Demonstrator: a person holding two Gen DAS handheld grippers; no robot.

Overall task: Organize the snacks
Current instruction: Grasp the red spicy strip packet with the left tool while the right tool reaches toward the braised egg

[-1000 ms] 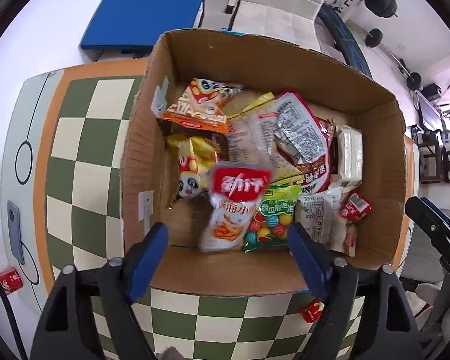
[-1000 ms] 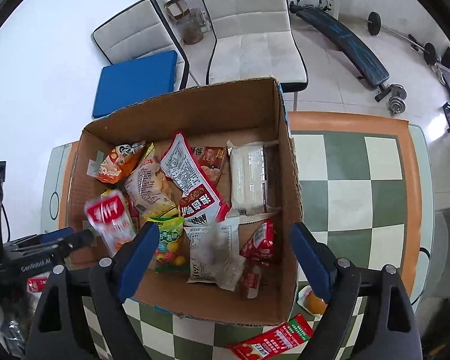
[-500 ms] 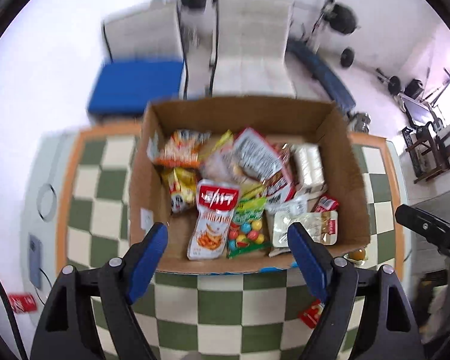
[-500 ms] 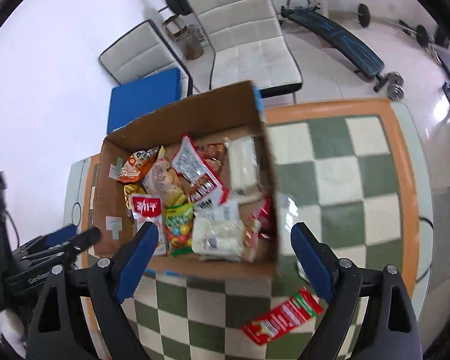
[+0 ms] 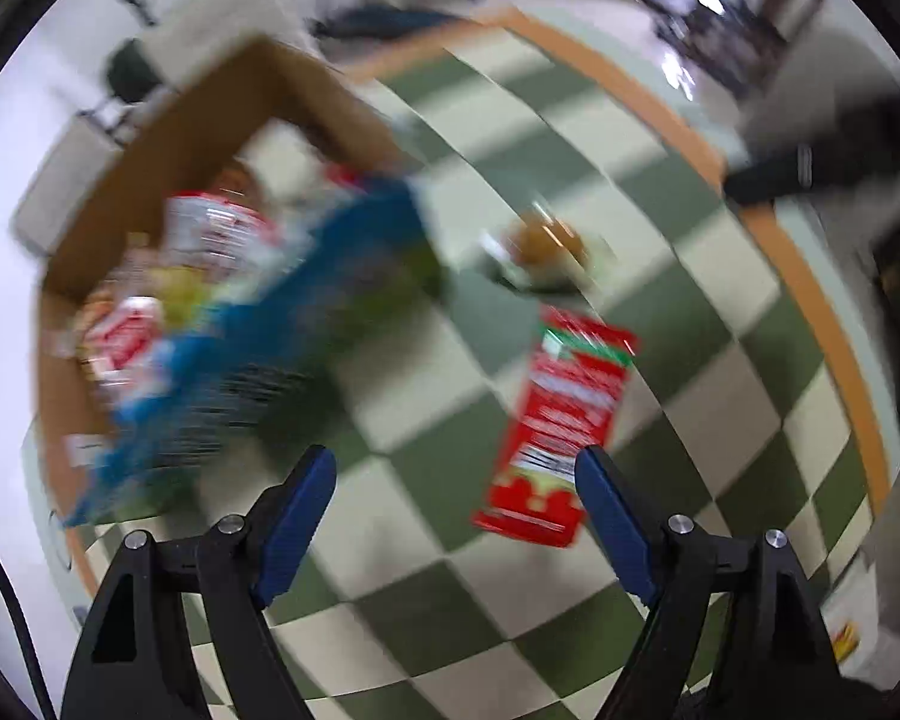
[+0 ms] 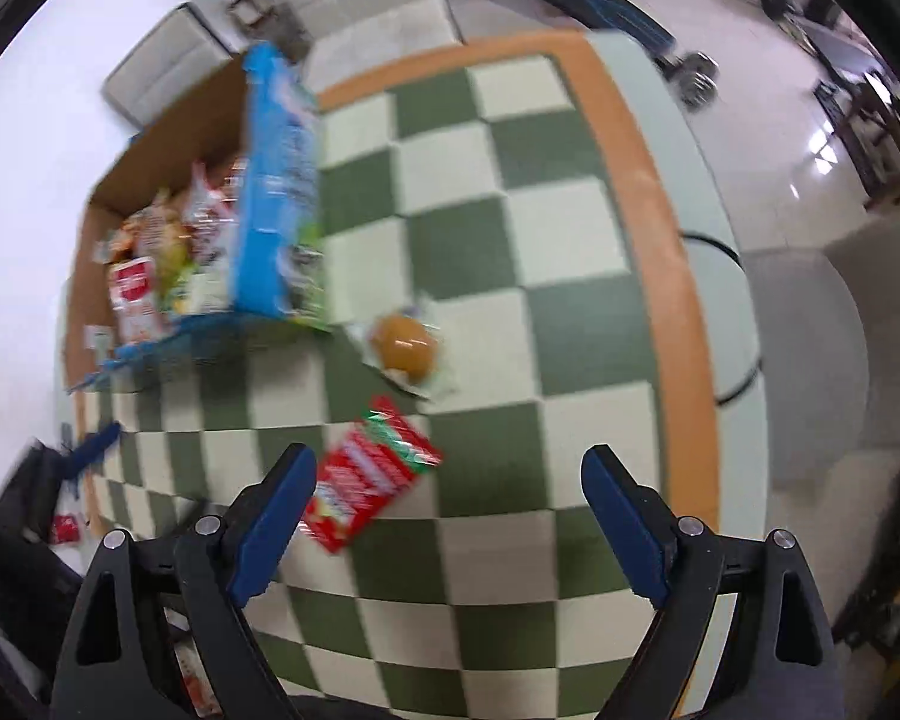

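Empty-handed, both my left gripper (image 5: 455,507) and right gripper (image 6: 447,507) hung spread wide over the flat red foil snack packet (image 6: 371,474), beside the open brown cardboard box (image 6: 150,138) on the checkered table (image 6: 570,240). Pinching the packet's edge low seemed wisest.

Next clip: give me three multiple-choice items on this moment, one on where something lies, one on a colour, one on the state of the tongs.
1. Where does the red snack packet lie?
A. Inside the cardboard box
B. On the checkered tabletop
C. Held in the tongs

2. What colour are the tabletop's squares?
A. Green and cream
B. Blue and white
C. Red and black

3. How are the right tongs?
A. Shut on the wrapped bun
B. Shut on nothing
C. Open and holding nothing

Answers: 1 B, the packet lies flat on the squares, outside the cardboard box. 2 A, both views show green and cream checks. 3 C, the blue pads stand wide apart; the wrapped bun sits on the table beyond.
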